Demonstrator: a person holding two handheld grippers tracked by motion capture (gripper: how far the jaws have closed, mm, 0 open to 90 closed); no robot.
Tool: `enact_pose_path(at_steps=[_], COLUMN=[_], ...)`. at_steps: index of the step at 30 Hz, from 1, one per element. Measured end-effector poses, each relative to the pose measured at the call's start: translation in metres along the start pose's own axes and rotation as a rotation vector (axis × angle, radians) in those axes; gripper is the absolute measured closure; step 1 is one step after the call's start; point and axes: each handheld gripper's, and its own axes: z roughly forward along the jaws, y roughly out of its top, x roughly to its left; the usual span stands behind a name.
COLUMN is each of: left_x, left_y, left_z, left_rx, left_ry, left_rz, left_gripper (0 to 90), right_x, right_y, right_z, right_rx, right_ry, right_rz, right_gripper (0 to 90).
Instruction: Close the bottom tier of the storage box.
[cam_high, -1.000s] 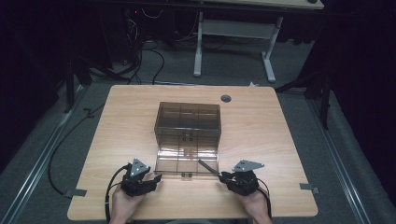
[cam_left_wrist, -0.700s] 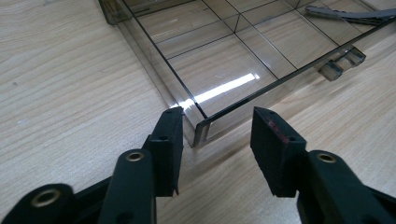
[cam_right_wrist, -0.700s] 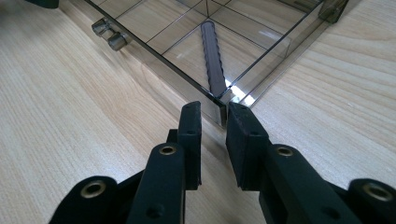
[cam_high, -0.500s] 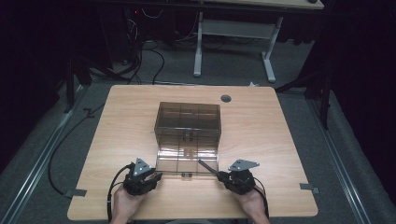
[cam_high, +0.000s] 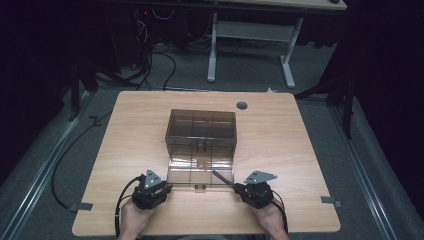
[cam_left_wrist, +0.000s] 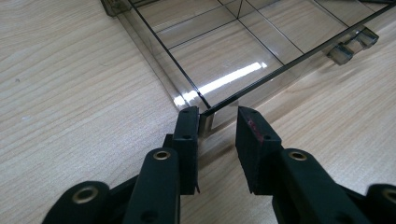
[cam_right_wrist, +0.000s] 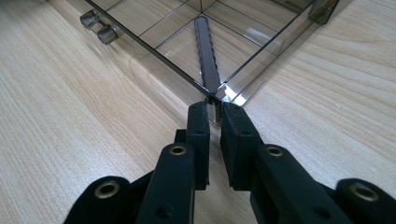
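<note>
I've got my right gripper (cam_right_wrist: 214, 116) pinched on the pulled-out drawer's (cam_high: 200, 176) near right corner, my left gripper's (cam_left_wrist: 218, 122) jaws have just been closing round its left corner, one pad off, so seat both before sliding evenly.

A wooden table (cam_high: 125, 145) on grey carpet (cam_high: 45, 150) — behind, perhaps a desk frame (cam_high: 250, 55).

Smoky clear plastic drawer box (cam_high: 201, 131): glossy, smooth. Pale wood-grain surface (cam_high: 280, 150): matt. Black hand-held gripper (cam_left_wrist: 217, 135) pads: matt plastic.
</note>
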Motion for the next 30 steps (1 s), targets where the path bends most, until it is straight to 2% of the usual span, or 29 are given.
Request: enact_pose_path(at_steps=[3,8,17,30], left_x=[0.0001,0.0036,0.0044,0.0048], left_y=[0.0002,0.002,0.0042,0.0066], left_z=[-0.0004,-0.0007,-0.0005,0.0019], left_rx=[0.002,0.007,0.031,0.032], left_ry=[0.0,-0.013,-0.004,0.017], left_rz=[0.003,-0.029,-0.021,-0.024], left_gripper=[71.3,73.0,75.9,77.1], right_x=[-0.0008,-0.0021,-0.0038,-0.0053], right_y=[-0.0003,0.0017,0.0033,0.0069], right_z=[-0.0005,-0.0004,0.0003,0.0027], right_rx=[-0.006,0.006,0.012,0.017], right_ry=[0.002,0.001,-0.004,-0.009], right_rz=[0.005,-0.011,-0.023,-0.03], right_gripper=[83.1,83.7,84.3,84.3])
